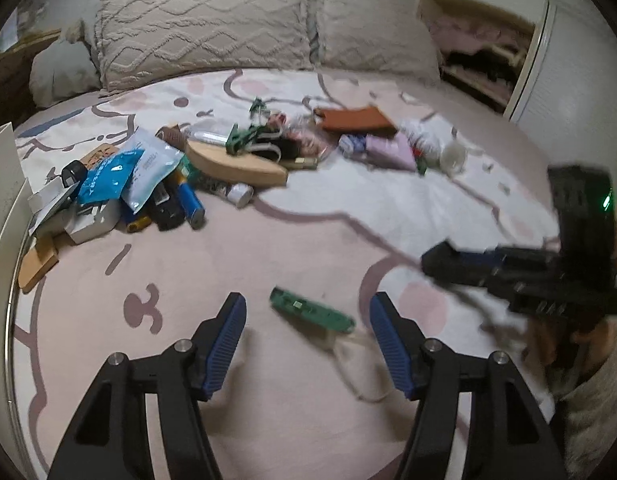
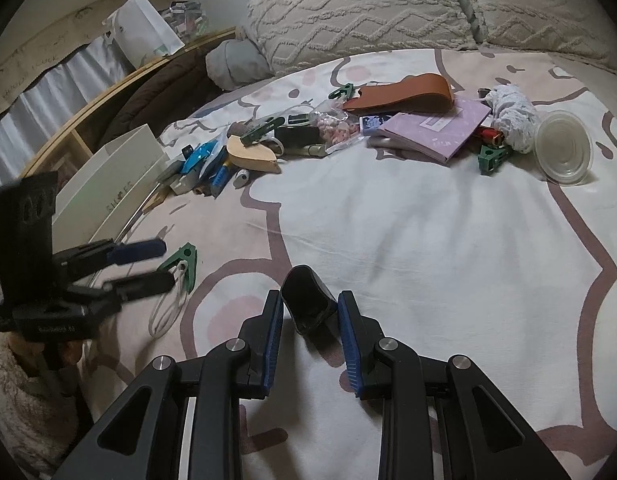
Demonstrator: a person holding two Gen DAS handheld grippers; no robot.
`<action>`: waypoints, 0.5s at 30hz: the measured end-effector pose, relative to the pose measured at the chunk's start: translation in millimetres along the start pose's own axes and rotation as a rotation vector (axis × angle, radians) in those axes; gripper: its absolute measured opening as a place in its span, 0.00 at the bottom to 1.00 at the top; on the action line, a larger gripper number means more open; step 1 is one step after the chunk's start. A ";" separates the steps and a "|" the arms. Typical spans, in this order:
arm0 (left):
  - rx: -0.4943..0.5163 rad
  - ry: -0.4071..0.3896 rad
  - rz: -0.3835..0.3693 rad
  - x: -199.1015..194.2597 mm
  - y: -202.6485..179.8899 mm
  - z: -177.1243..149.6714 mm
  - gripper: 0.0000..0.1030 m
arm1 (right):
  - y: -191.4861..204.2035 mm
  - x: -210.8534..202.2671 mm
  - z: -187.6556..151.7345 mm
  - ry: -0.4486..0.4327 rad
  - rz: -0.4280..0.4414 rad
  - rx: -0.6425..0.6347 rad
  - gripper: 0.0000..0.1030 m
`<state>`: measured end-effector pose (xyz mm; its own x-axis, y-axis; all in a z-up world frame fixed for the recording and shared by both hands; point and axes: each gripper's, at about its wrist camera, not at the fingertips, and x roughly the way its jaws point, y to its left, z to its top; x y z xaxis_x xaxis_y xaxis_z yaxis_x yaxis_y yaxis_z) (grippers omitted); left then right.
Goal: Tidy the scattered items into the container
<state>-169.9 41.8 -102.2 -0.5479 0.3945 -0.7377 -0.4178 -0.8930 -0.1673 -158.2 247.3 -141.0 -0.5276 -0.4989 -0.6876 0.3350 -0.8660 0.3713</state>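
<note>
- Left wrist view: left gripper point(image 1: 306, 320) angled down at the bedspread point(image 1: 308, 240), jaws apart, nothing pinched. Green clip point(image 1: 310, 314) with its white cord lies flat on the cover between the 2 tips, touching neither.
- Same view: right gripper point(image 1: 440, 264) enters from the right edge, blurred, low over the bed.
- Right wrist view: right gripper point(image 2: 310, 312) tilted down, pads narrow and clamped on a small black case point(image 2: 308, 304), which stands tilted.
- Same view: white box point(image 2: 108, 188) sits at the bed's left edge, near the clutter pile point(image 2: 212, 168).
</note>
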 end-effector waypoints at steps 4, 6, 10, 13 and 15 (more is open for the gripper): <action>0.014 0.008 0.050 -0.3 1.0 1.1 0.62 | 0.9 1.3 0.1 0.005 -0.005 -0.006 0.28; 0.011 0.060 0.092 6.3 5.9 -1.1 0.62 | 1.0 1.2 -0.1 0.005 -0.003 -0.004 0.28; -0.046 0.113 0.084 10.8 21.6 -7.9 0.62 | 0.8 1.7 0.1 0.007 -0.003 -0.004 0.28; -0.046 0.096 0.100 4.5 24.8 -9.3 0.62 | 0.7 3.8 -0.5 0.017 -0.002 -0.004 0.28; -0.039 0.072 0.096 0.2 25.2 -9.2 0.62 | 1.3 4.6 -0.5 0.019 -0.005 -0.007 0.28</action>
<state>-173.9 17.4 -112.6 -0.5298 0.2910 -0.7967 -0.3366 -0.9343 -0.1174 -159.8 243.9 -144.0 -0.5144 -0.4941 -0.7009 0.3380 -0.8680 0.3639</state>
